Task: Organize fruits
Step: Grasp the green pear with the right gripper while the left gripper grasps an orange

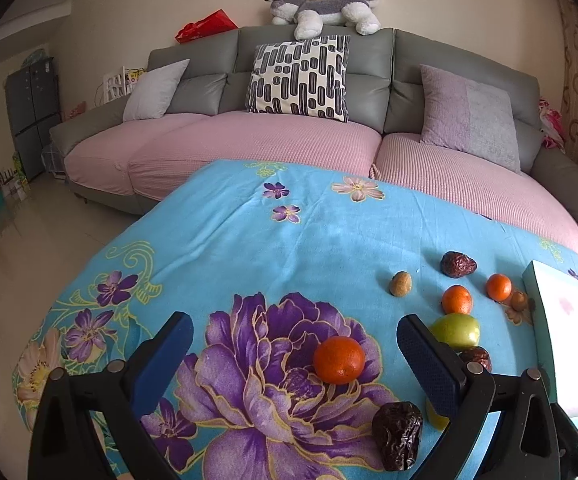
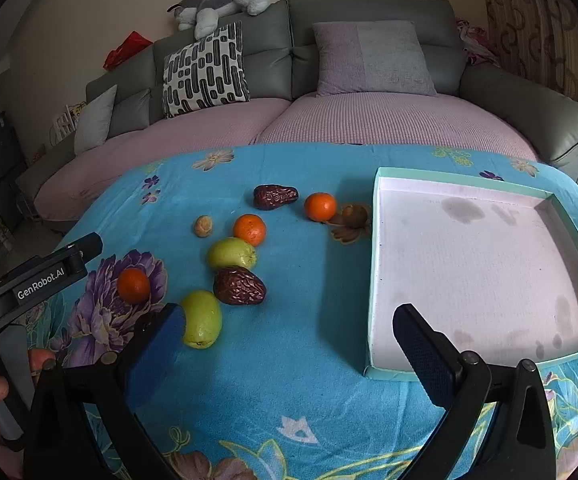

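Turquoise floral cloth over table (image 2: 289,380); shallow tray (image 2: 373,280) at right side, bare inside, stained. Nothing sorted yet. All fruit loose on cloth left of tray: three oranges (image 2: 133,285), two green fruits (image 2: 202,319), dark wrinkled dates (image 2: 240,285), two small brownish pieces toward far edge. Left claw (image 1: 295,344) spread wide, empty, nearest orange (image 1: 339,359) between its blades but untouched. Right claw (image 2: 289,330) equally wide, empty, hovering near front edge.

Both tongs (image 1: 295,344) (image 2: 289,332) have black frames with silver screws. Their fingers (image 2: 425,354) carry textured blue pads. White "GenRobot.AI" lettering marks one side.
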The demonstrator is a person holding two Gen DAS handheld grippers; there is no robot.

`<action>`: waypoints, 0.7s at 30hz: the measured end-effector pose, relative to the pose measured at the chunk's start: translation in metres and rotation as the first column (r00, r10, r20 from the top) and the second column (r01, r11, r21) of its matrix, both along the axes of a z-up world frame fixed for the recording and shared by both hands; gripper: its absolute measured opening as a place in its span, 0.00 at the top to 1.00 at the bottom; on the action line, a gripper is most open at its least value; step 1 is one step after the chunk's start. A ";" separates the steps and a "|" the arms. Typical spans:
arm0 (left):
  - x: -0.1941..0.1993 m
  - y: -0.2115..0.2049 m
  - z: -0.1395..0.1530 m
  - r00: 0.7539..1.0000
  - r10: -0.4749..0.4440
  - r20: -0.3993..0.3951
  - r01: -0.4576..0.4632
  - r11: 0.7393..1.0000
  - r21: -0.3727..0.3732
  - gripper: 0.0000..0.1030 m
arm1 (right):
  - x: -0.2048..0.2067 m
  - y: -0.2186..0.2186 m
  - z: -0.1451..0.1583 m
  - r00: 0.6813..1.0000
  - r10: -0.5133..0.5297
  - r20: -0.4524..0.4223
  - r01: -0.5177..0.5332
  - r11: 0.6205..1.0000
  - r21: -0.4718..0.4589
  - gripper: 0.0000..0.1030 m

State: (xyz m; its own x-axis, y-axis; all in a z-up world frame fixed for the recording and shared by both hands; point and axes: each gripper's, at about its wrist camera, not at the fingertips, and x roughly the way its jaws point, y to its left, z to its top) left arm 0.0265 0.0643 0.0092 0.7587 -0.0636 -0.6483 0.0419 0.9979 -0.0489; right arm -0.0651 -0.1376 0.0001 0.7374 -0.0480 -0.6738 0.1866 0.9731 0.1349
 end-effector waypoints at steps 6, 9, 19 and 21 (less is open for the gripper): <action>0.019 0.006 -0.023 0.990 -0.041 -0.133 0.028 0.995 -0.095 0.00 | 0.030 0.035 -0.015 0.994 0.101 -0.039 -0.101 0.995 0.000 0.11; 0.028 0.005 -0.033 0.983 -0.047 -0.176 0.027 0.993 -0.116 0.00 | 0.043 0.043 -0.026 0.989 0.129 -0.071 -0.128 0.992 0.019 0.21; 0.050 0.003 -0.063 0.949 -0.066 -0.309 0.008 0.982 -0.186 0.16 | 0.067 0.051 -0.058 0.971 0.169 -0.167 -0.157 0.984 0.080 0.49; 0.050 0.004 -0.063 0.949 -0.069 -0.309 0.006 0.979 -0.202 0.19 | 0.068 0.049 -0.060 0.970 0.168 -0.173 -0.155 0.984 0.087 0.50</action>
